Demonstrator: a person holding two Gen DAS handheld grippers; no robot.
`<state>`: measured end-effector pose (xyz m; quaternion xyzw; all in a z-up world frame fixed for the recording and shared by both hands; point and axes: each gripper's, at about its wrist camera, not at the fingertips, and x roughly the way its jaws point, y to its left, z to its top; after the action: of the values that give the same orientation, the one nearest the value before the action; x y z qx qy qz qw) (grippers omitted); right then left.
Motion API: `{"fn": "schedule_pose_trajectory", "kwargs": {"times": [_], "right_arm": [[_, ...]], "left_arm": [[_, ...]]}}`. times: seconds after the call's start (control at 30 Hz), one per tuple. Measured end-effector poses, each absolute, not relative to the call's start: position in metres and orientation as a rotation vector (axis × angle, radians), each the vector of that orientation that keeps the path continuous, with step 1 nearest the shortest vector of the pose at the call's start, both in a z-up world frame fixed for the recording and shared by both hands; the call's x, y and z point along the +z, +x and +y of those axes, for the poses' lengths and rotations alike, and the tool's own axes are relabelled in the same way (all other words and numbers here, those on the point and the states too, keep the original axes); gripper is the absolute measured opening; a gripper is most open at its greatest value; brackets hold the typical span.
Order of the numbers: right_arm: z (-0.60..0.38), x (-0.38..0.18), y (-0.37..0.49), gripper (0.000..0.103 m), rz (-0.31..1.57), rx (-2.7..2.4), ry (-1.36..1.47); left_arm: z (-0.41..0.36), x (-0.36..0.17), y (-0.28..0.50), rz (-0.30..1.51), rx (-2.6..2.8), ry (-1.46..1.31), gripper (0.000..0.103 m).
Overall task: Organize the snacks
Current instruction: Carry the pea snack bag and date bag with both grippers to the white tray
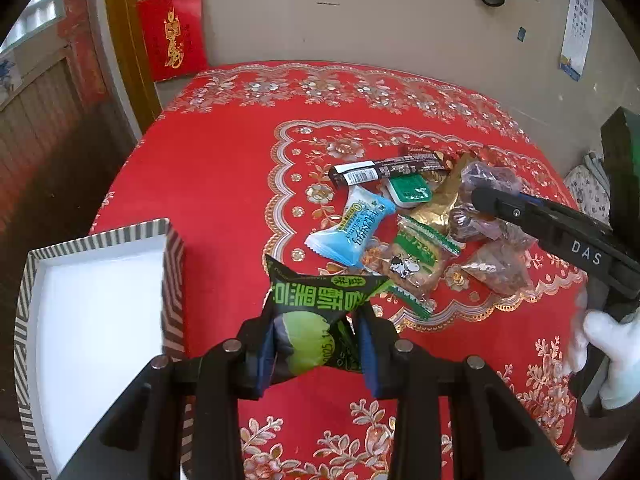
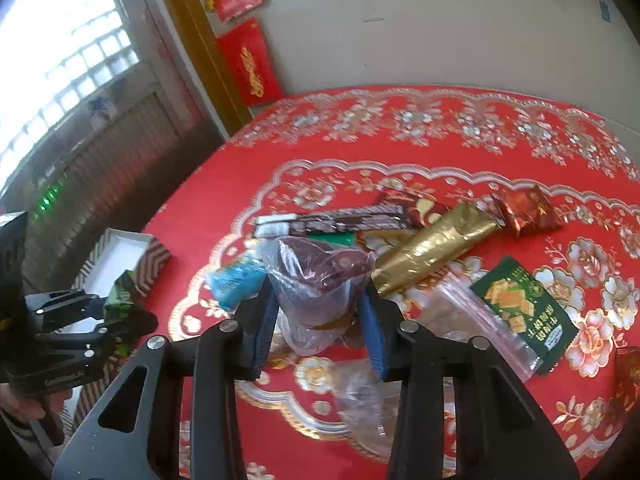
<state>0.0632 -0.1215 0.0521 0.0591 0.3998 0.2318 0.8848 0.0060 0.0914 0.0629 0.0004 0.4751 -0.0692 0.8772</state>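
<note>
Item: green snack packet (image 1: 320,312), clamped in the left claw (image 1: 316,344) just beside the striped box (image 1: 96,240).
Box: at the left edge of the worktop (image 1: 224,168); the interior that shows is bare white, so by appearances nothing is stowed yet.
Item: clear bag of dark dried fruit (image 2: 320,276), pinched in the right claw (image 2: 320,328) over the pile.
Outstanding, loose on the red cloth: blue packet (image 1: 352,228), dark bar (image 1: 384,170), gold wrapper (image 2: 436,248), cracker packet (image 2: 516,308), red sachet (image 2: 524,210).
Progress: early; nearly all remains.
</note>
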Motion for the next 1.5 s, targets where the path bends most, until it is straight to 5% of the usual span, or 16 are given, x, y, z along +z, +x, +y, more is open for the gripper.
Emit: {"fn": "schedule_pose_trajectory", "kwargs": {"times": [0.9,1.5], "right_arm": [[0.028,0.089,0.042,0.038,0.814,0.828,0.092],[0.154,0.033,0.052,0.038,1.005,0.957,0.016]], "left_arm": [[0.218,0.083,-0.004,0.954,0.064,-0.066,0.038],[0.299,0.029,0.008,1.048,0.237,-0.121,0.038]]}}
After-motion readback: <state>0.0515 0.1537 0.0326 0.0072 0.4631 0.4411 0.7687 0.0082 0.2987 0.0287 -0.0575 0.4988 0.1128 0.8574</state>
